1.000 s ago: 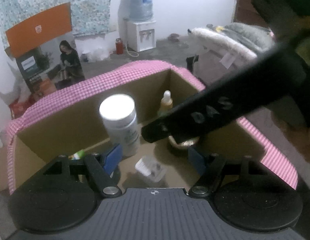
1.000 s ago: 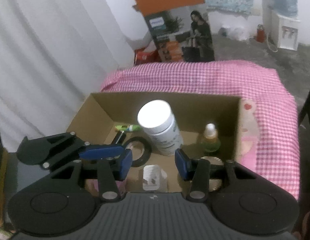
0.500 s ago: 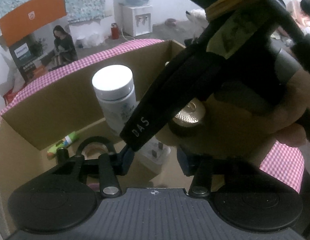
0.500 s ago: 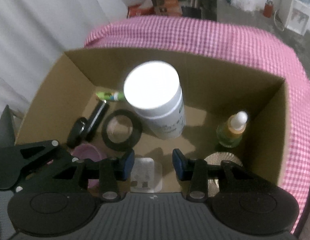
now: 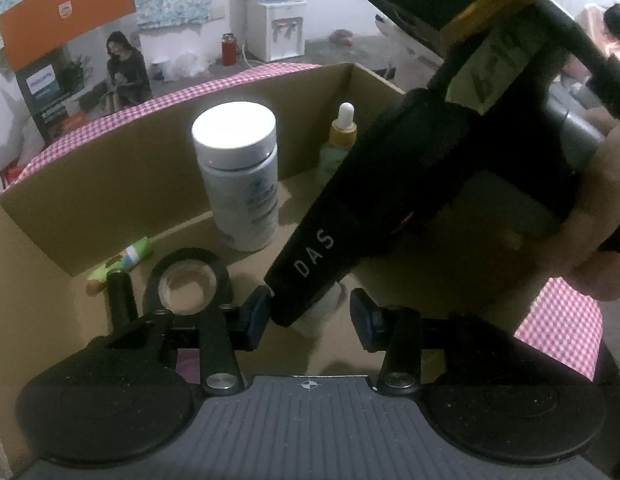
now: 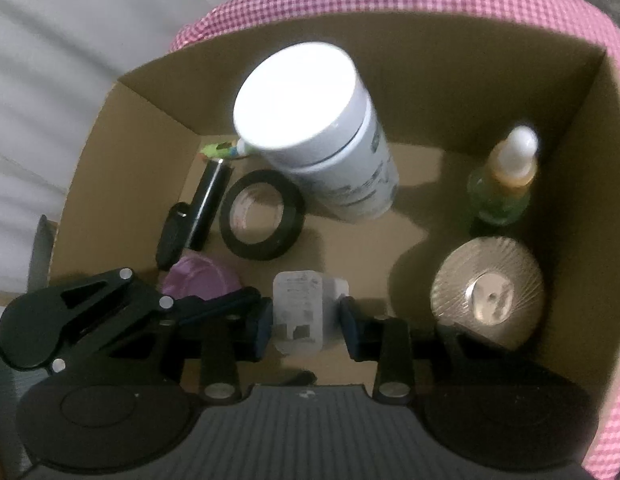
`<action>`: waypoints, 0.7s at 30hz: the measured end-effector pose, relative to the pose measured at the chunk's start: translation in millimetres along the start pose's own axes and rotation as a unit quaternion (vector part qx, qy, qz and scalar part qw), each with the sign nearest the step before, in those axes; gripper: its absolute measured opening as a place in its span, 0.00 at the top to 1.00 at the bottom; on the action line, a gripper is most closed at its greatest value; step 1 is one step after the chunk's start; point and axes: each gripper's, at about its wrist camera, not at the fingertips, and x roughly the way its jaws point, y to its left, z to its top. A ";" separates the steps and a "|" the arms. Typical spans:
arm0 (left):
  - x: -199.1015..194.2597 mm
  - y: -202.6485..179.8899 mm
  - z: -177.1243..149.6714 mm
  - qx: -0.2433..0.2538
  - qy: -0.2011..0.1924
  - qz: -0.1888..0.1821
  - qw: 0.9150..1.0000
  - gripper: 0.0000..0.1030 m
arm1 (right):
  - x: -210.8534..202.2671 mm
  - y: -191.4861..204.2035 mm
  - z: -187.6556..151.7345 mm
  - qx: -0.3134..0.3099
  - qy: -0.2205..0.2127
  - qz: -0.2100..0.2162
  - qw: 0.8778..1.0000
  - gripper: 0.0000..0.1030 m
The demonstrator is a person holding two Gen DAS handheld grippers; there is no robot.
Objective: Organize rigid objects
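Left wrist view: the left gripper (image 5: 305, 318) hangs inside the cardboard box (image 5: 109, 184), jaws part spread and gripping nothing. The right gripper's black finger crosses between them, hiding most of the white plug adapter (image 5: 322, 312) on the box floor. The white bottle (image 5: 241, 176), dropper bottle (image 5: 338, 136) and black tape roll (image 5: 187, 280) stand further back. A hand (image 5: 590, 240) holds the right tool.

Right wrist view: the right gripper (image 6: 305, 320) straddles the adapter (image 6: 299, 312). Its left pad looks at or just short of the adapter's side; the right pad stands clear, so it is not yet pinched. A round metallic lid (image 6: 488, 298) lies near to the right, a purple item (image 6: 199, 280) to the left.

Judgement: centre the pads on the adapter's flat sides, close squarely, lift straight, and withdraw the left tool to avoid a clash.

Change: both grippers have sunk deeper into the box, the right one tipping steeper. Both sets of jaws have just been closing.
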 end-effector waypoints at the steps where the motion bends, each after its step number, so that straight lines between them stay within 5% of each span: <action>1: -2.2 -0.2 -1.7 -0.003 -0.001 -0.001 1.000 0.58 | 0.1 1.7 -0.9 -0.003 0.001 0.000 1.000 0.63; 6: -8.0 3.1 -4.0 -0.013 -0.008 -0.004 1.000 0.57 | -2.9 14.0 -1.5 -0.021 0.003 -0.015 1.000 0.63; 13: -13.2 5.7 2.2 -0.018 -0.032 -0.004 0.999 0.50 | -53.6 27.6 13.4 -0.075 -0.069 -0.079 0.992 0.59; 21: -11.0 5.1 4.6 -0.021 -0.041 -0.014 0.999 0.29 | -38.9 12.7 34.8 -0.074 -0.045 -0.159 0.984 0.58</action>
